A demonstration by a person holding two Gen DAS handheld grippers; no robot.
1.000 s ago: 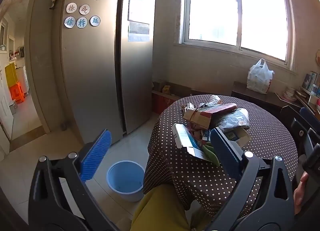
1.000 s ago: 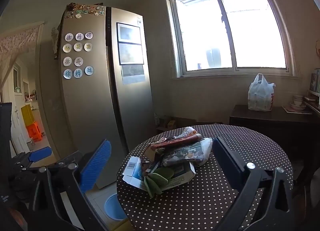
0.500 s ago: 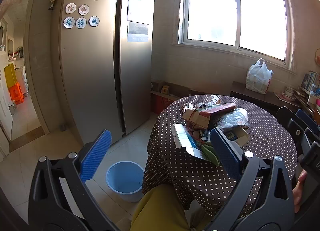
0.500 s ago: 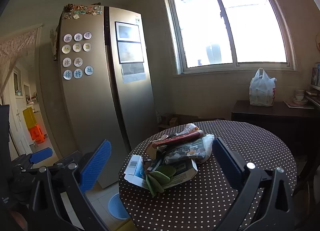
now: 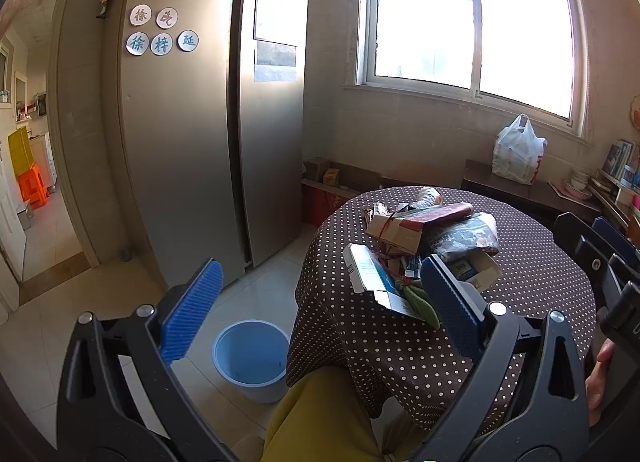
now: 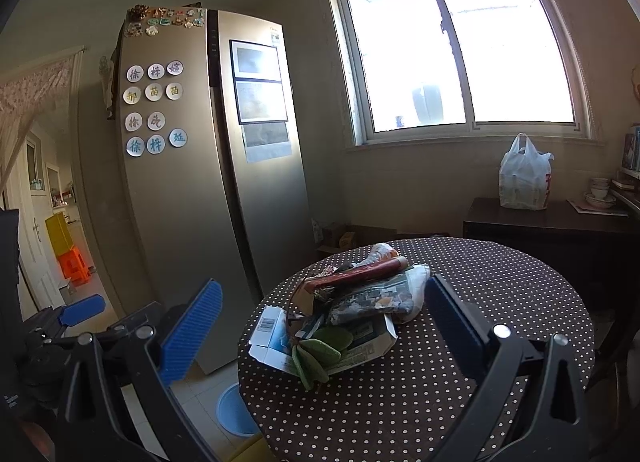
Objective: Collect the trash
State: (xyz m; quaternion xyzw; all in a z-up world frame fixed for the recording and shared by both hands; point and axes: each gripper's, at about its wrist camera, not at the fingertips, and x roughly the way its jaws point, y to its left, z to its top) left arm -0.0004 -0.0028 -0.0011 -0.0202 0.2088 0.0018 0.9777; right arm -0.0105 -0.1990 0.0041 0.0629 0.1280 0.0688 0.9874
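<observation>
A heap of trash (image 5: 428,246) (image 6: 344,314) lies on the round table with a brown polka-dot cloth (image 5: 532,290) (image 6: 500,302): flattened cartons, a red wrapper, crumpled printed plastic and green peel. A blue bucket (image 5: 251,358) (image 6: 236,410) stands on the floor left of the table. My left gripper (image 5: 320,310) hangs open, short of the table's near edge, nothing between its blue pads. My right gripper (image 6: 320,326) is open too, held above the table in front of the heap, empty. The left gripper's blue pad (image 6: 82,310) shows at the far left of the right wrist view.
A tall steel fridge (image 5: 192,142) (image 6: 200,182) with round magnets stands left of the table. A dark sideboard (image 6: 540,222) under the window carries a white plastic bag (image 5: 518,152) (image 6: 524,178) and bowls. A yellow-clad knee (image 5: 320,410) sits below the table edge. Dark chairs (image 5: 592,246) stand at right.
Both grippers have drifted only slightly; the right wrist view rose a little and edged toward the heap. Both stay open and empty.
</observation>
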